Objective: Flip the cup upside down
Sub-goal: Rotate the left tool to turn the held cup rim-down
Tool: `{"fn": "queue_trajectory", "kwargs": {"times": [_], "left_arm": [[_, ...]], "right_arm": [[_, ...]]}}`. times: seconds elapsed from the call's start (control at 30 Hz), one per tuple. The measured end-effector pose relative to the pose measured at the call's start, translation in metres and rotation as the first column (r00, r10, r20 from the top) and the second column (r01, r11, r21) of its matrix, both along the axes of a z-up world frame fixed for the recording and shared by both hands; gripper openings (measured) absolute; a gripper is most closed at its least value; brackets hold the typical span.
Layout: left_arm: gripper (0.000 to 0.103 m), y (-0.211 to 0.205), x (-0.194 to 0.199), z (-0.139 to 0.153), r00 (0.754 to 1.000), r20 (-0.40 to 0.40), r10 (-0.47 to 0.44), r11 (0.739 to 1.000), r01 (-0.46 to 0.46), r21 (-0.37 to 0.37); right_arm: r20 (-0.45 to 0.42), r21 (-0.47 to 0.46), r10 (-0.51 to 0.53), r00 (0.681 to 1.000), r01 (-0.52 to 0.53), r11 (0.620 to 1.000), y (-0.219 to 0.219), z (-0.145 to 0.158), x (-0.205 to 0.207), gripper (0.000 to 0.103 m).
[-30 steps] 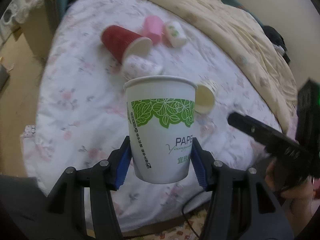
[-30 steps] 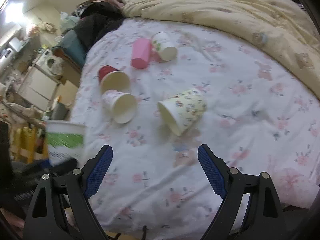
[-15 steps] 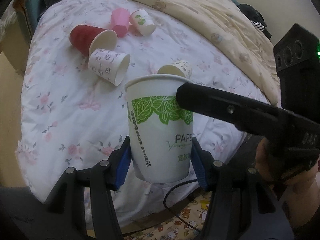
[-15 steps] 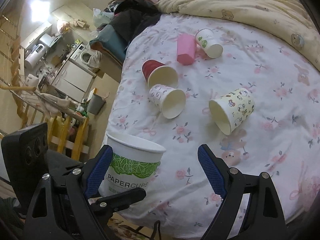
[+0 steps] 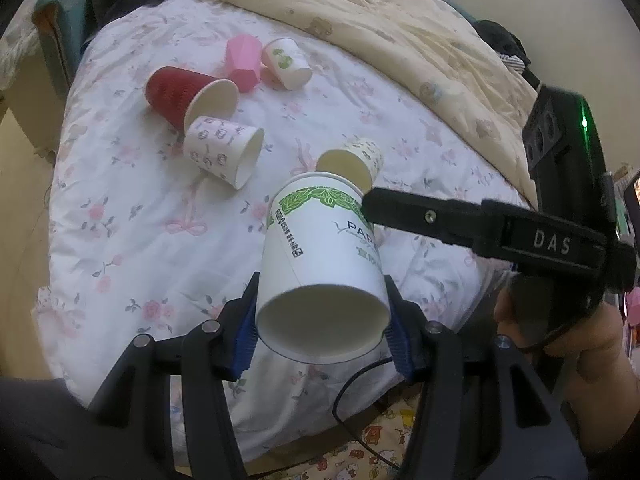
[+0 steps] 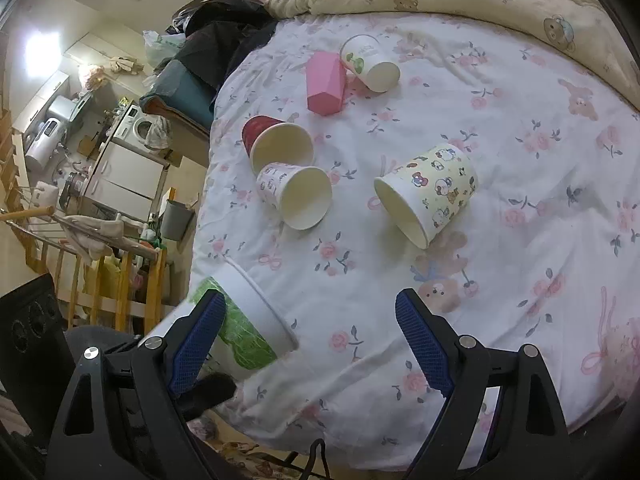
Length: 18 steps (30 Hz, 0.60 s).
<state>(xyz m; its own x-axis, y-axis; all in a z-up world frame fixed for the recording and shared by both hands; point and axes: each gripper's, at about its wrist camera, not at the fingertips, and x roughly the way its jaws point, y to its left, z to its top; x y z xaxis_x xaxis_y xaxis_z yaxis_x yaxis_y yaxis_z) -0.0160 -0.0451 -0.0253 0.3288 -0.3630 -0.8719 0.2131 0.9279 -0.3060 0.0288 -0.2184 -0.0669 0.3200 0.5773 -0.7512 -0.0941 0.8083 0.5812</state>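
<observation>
Presently my left tongs (image 5: 322, 326) clench the leaf-print cup (image 5: 324, 264) tipped mouth-away toward twelve o'clock, mid-flip, while my right tongs (image 6: 310, 340) gape, one finger (image 5: 416, 216) bracing its rim.

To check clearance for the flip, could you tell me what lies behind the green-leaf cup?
Behind the green-leaf cup lies the cartoon cup on its side on the floral sheet; its lower rim is covered.
</observation>
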Motion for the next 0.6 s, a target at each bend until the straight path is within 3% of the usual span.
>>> {"fn": "queue_trajectory", "kwargs": {"times": [0.37,0.6], "left_arm": [[0.048,0.011,0.001,0.008,0.999,0.044,0.029,1.0,-0.029,-0.006],[0.048,0.024,0.026,0.002,0.992,0.027,0.12,0.989,-0.122,0.083]], "right_arm": [[-0.099,-0.02,-0.005,0.995,0.003,1.0,-0.002,-0.019,0.001,0.09],[-0.018,-0.049,-0.153,0.988,0.152,0.987,-0.035,0.001,-0.001,0.09]]}}
